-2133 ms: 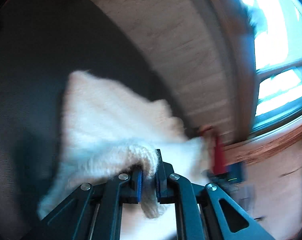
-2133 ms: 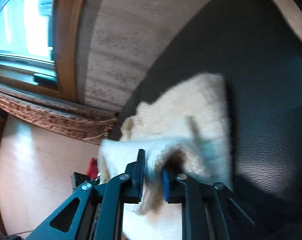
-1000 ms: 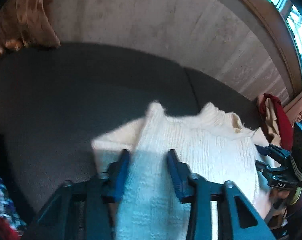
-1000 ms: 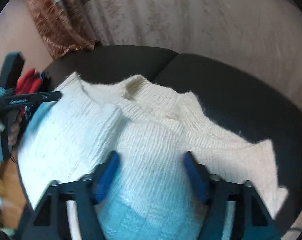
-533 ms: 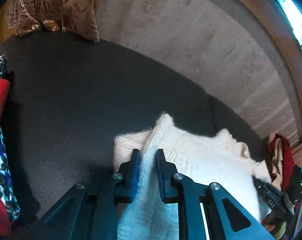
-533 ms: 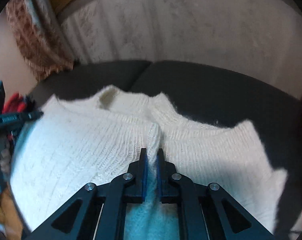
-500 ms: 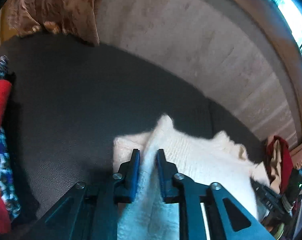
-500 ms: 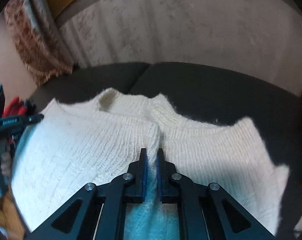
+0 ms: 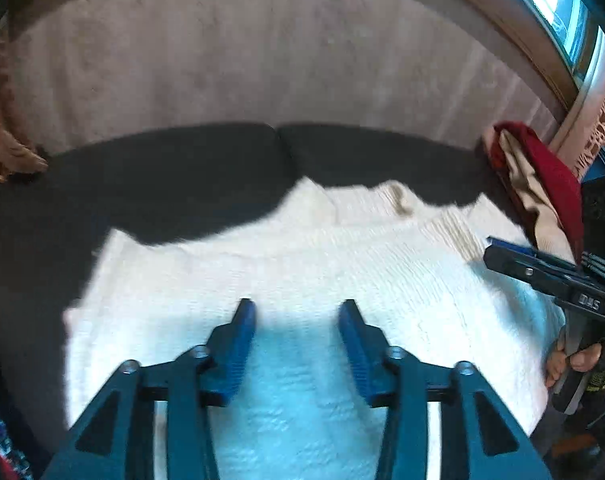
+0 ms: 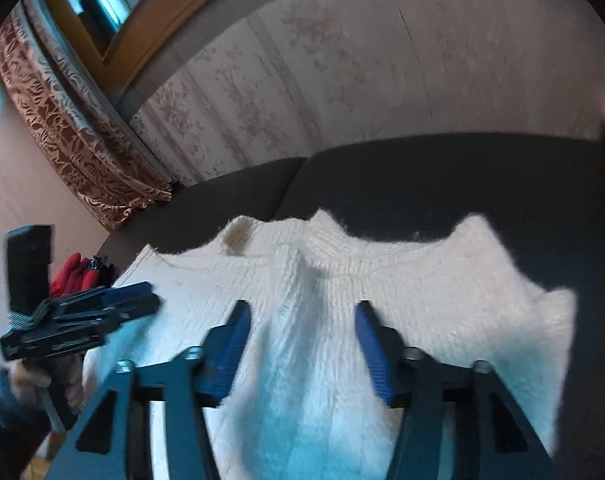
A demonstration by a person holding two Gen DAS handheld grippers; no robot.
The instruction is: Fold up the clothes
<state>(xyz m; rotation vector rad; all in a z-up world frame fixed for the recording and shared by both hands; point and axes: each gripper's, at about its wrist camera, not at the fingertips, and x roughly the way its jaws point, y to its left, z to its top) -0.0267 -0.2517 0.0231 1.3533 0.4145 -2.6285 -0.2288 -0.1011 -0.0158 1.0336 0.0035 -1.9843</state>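
Sweater [image 9: 310, 272], cream knit, lies flat on dark sofa [image 9: 174, 168], collar far, sides apparently folded in. Left claw [image 9: 298, 312] and right claw [image 10: 300, 312] have just been opening; both stand apart above the knit, nothing clamped. Remaining, by judgement: the final fold. Red garment [image 9: 542, 168] waits far right.

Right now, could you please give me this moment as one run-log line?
left gripper: open, jaws just opened, above white sweater | right gripper: open, jaws just opened, sweater ridge between | sweater: lying on dark sofa
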